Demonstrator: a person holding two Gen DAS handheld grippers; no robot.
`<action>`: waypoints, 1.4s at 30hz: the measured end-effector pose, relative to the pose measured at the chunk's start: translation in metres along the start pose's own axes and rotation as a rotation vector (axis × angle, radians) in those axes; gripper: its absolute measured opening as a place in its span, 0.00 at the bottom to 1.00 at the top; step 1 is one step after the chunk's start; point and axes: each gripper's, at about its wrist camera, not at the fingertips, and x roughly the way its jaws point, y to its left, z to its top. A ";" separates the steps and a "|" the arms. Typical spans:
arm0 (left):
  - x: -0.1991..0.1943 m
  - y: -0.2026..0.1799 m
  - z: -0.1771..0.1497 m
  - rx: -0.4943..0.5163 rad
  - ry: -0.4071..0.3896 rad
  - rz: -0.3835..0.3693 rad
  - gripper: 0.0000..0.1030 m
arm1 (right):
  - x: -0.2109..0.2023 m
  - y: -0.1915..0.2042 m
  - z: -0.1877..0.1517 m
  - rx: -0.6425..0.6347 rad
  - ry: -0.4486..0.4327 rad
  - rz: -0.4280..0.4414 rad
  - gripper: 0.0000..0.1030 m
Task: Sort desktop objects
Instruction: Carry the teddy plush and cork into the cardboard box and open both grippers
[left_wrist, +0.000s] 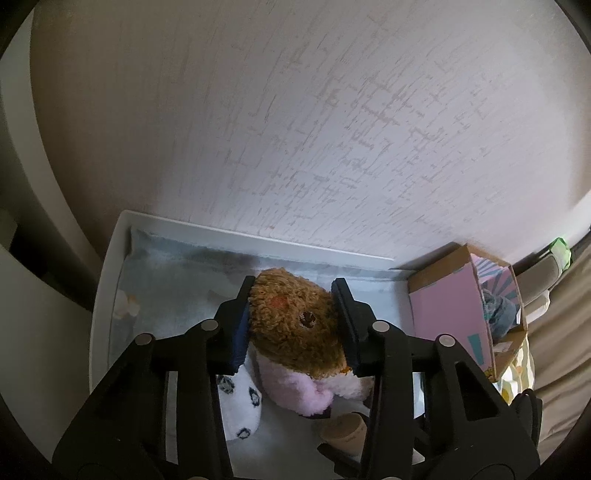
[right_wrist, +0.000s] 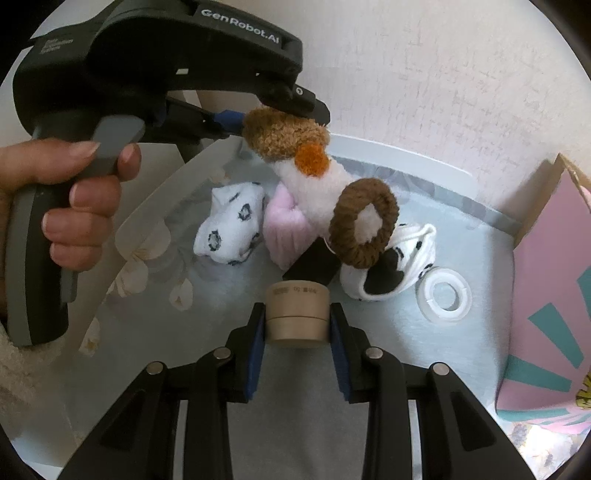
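Left gripper (left_wrist: 291, 325) jaws pinching brown fuzzy head of plush toy (left_wrist: 295, 325), lifted above white tray (left_wrist: 110, 258) middle. Right gripper (right_wrist: 297, 332) jaws pressed on beige cylindrical tape roll (right_wrist: 297, 314), resting mid-tray near front edge. White patterned rolled sock (right_wrist: 231, 232) toward tray's left side; pink cardboard box (right_wrist: 554, 258) past right edge.

The left gripper's (left_wrist: 295, 321) linkage is covering part of the tape roll (left_wrist: 345, 430) and cropping the spotted sock (left_wrist: 240, 410) in the left wrist view. The plush toy (right_wrist: 295, 162) is hiding most of the pink cloth (right_wrist: 280, 229) in the right wrist view. The pink box (right_wrist: 546, 295) is running off the right edge there. Small print on the roll is staying unreadable. The hand (right_wrist: 70, 199) is being cut by the left edge.
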 end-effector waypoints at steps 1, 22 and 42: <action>-0.002 -0.001 0.000 0.001 -0.006 -0.002 0.34 | -0.002 -0.001 0.001 0.003 -0.003 0.000 0.29; -0.070 -0.044 0.024 0.053 -0.109 0.034 0.31 | -0.054 -0.002 0.024 0.067 -0.045 -0.049 0.30; -0.122 -0.142 0.033 0.287 -0.227 0.249 0.31 | -0.128 -0.031 0.042 0.126 -0.111 -0.164 0.30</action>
